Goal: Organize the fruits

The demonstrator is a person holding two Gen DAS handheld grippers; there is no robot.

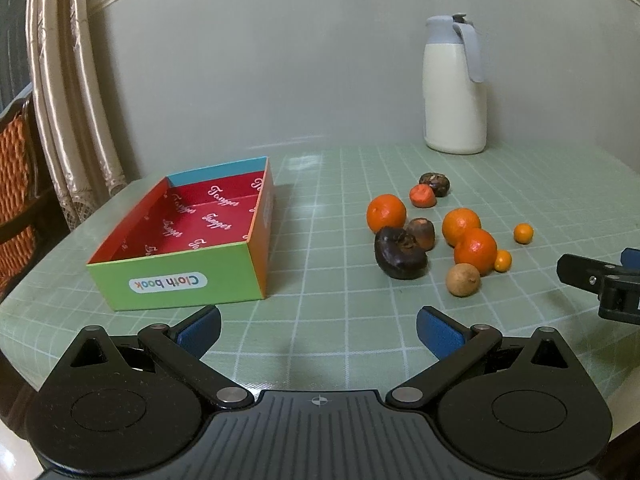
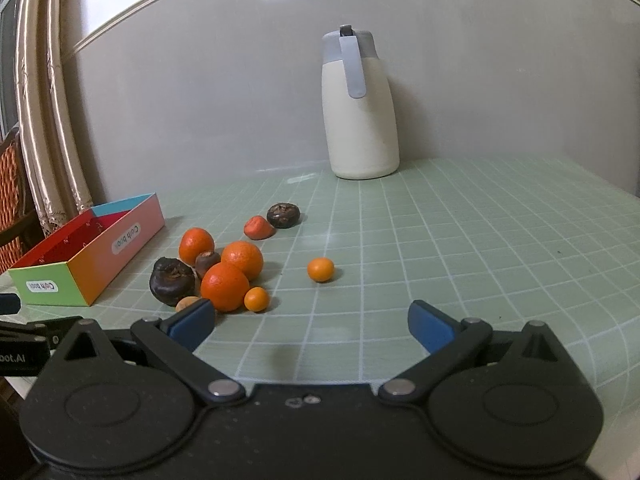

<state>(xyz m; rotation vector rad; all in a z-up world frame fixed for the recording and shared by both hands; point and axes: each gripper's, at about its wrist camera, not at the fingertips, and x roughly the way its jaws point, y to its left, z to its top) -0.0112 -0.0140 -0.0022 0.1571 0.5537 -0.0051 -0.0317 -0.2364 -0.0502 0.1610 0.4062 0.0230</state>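
Both grippers hover with jaws spread, empty. The fruit cluster lies on the worktop, far-left of the right gripper, nearer it than the left gripper; the box sits left.

my fingers' pads were blue on black arms. the box showed green, orange and light blue outside, red with white script inside. the tablecloth was pale green, gridded white.
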